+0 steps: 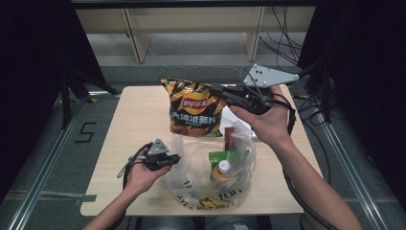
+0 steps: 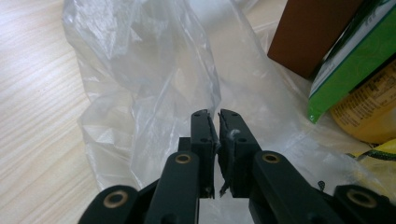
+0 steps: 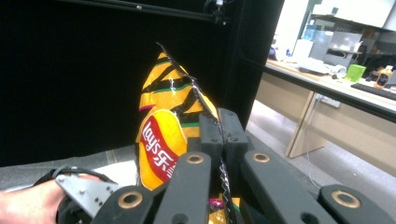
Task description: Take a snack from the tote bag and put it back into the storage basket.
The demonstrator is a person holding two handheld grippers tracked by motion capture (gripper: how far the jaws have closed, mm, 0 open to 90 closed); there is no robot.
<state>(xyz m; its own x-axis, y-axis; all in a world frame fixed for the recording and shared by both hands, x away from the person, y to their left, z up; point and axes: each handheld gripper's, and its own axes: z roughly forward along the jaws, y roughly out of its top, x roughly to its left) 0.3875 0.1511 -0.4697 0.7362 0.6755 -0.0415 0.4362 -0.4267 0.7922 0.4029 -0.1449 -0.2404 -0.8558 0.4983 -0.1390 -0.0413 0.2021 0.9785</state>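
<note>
High view, nearest the person: a thin, crinkled clear plastic bag lies on the pale wood-grain worktop, printed lettering across its lower front partly lost in the folds. The left claw pinches the bag's left edge, its jaws nearly closed on the film; in the left gripper view the film is caught between the black pads. Inside the bag sit a green packet, a yellow bottle with a white cap and a brown box, all blurred by the plastic, the box half hidden behind the rim. Farther off, the right claw is clamped tight on the serrated side seam of a glossy, puffed yellow-and-black chip bag, held upright just above the worktop beyond the plastic bag. Its lower corner is cut off in the right gripper view.
</note>
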